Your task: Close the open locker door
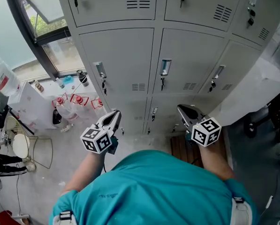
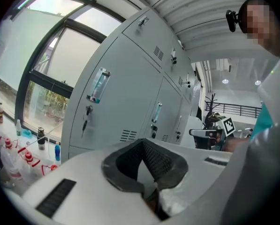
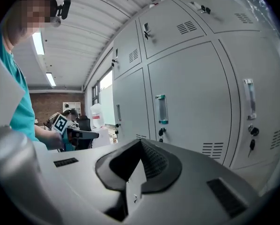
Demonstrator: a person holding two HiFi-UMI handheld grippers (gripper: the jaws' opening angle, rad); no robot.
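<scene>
A bank of grey lockers point(image 1: 154, 60) stands in front of me, its doors fitted with clear handles and keys. At the right a pale door point(image 1: 257, 90) swings out from the bank; it also shows as a pale panel point(image 2: 196, 128) in the left gripper view. My left gripper point(image 1: 112, 118) is shut and holds nothing, raised in front of the lower left doors. My right gripper point(image 1: 184, 110) is shut and empty too, just left of the open door. The left gripper point(image 2: 144, 146) points at the closed doors point(image 2: 125, 93), and the right gripper point(image 3: 140, 146) faces closed doors point(image 3: 186, 93).
A window point(image 1: 41, 13) lies left of the lockers. Below it a white ledge point(image 1: 32, 102) holds bottles point(image 1: 67, 104). A round stool point(image 1: 21, 146) stands at the far left. A slatted wooden piece point(image 1: 182, 149) lies on the floor by the lockers.
</scene>
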